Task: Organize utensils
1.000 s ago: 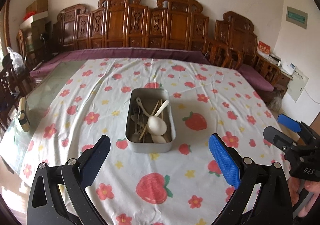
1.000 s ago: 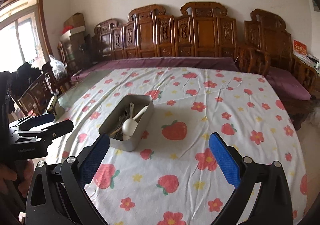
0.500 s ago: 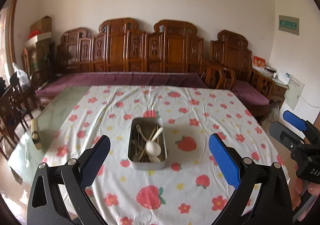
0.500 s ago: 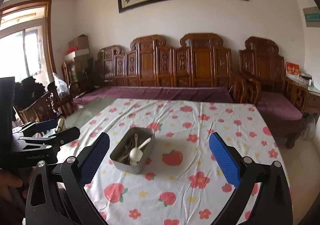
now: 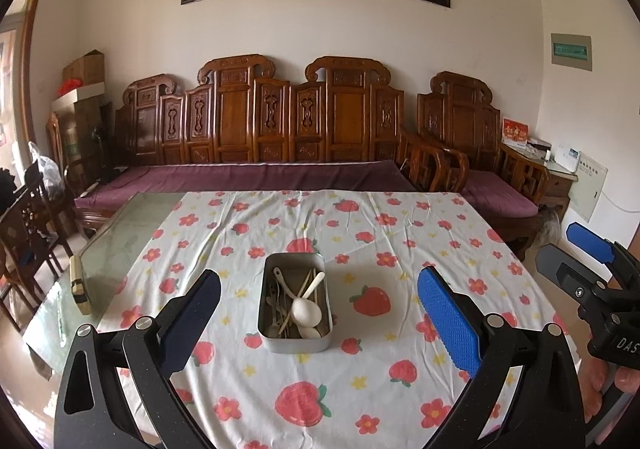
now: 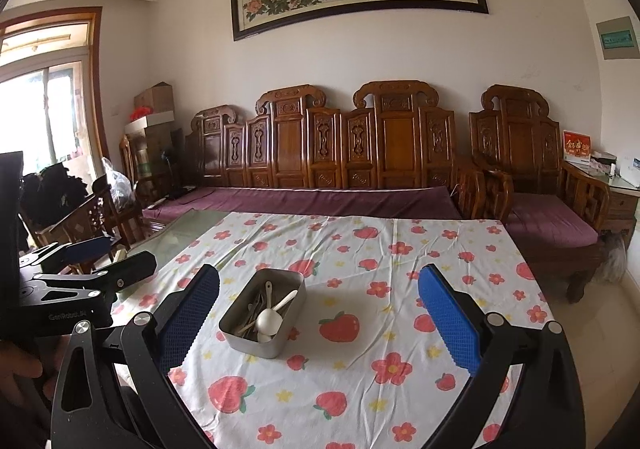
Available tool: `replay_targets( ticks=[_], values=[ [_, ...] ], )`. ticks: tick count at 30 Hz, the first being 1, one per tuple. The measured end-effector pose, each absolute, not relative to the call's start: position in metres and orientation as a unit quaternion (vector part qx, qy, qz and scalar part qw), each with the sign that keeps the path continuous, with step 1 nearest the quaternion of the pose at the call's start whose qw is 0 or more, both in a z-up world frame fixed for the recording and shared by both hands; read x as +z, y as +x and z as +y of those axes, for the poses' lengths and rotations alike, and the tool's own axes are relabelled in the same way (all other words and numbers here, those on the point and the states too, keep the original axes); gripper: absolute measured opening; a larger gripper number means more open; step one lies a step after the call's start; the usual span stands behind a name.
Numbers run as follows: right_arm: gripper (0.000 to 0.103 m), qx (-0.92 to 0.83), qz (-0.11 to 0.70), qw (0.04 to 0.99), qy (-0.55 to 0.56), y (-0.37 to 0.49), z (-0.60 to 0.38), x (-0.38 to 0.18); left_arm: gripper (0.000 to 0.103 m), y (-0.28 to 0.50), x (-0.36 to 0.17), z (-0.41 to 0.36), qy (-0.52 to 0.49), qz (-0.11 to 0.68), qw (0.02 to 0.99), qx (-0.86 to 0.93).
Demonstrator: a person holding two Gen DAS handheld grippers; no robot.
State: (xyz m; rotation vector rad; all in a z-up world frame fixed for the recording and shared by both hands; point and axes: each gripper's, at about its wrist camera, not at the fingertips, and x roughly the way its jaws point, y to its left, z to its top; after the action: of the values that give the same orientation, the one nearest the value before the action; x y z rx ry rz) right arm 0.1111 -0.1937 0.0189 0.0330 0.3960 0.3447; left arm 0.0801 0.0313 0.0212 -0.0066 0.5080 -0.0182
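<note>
carved wooden benches with purple cushions line the far wall under a large flower painting, and in front of them a surface (image 5: pixel 400 401) is spread with a white cloth printed with strawberries and flowers. near the middle of the cloth stands a metal tin (image 5: pixel 295 345), and the utensils (image 5: pixel 298 305) all lie inside it: a large white spoon (image 6: pixel 269 319), a smaller white spoon, some thin pale sticks that look like chopsticks, and a few darker metal pieces too small to name. nothing lies loose on the cloth beside the tin.

the left gripper (image 5: pixel 319 299) hangs well back from the tin with its jaws spread wide and nothing between them. the right gripper (image 6: pixel 319 295) is likewise wide apart and empty, off to the tin's right; it also shows at the edge of the left wrist view (image 5: pixel 576 253).

with everything heaped in one tin, this fits either a jumble waiting to be sorted or a gathering already finished, and the pictures do not settle which. if any piece is to be handled, i judge the pile tangled: the sticks cross under the big spoon, so a grip on one handle end, clear of its neighbours, would lift cleaner than a grab into the middle. the tin looks light and may slide on the cloth unless steadied.
</note>
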Motion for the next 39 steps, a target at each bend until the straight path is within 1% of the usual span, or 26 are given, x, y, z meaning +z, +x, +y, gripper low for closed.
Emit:
replay_targets(
  ticks=[39],
  values=[
    [0.100,0.162,0.198,0.966,0.022,0.1102,-0.1930,0.0140,0.095,0.0723,0.0292,0.0263,-0.004,0.241,0.970,-0.006]
  ],
)
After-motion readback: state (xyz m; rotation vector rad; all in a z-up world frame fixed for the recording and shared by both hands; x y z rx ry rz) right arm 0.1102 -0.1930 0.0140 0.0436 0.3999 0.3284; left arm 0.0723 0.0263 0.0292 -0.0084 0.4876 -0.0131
